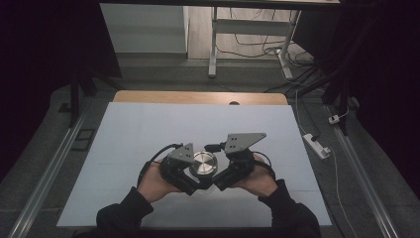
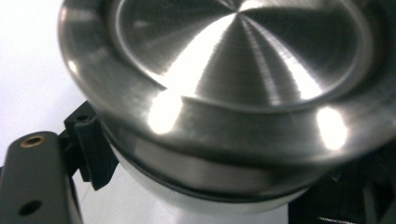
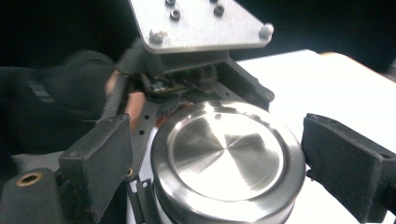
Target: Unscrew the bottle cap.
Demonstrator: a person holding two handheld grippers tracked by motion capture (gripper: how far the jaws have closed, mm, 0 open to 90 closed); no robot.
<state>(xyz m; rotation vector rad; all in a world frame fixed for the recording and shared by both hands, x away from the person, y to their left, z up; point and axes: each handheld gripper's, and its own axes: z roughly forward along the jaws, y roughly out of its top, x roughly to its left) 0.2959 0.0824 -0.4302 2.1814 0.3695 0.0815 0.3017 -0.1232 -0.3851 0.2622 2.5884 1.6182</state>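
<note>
While the left hand-held gripper [image 1: 190,179] clamps the metal tin [image 1: 203,164] low down, the right hand-held gripper [image 3: 217,154] straddles its lid [image 3: 225,156], jaws apart, not pinching, so the lid's still on, removal left.

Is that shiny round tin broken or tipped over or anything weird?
Nothing stands out. The round brushed-steel tin stands upright on the white table, lid on, no dents or spills. The left gripper clamps its side; the right gripper's jaws stand around the lid.
</note>
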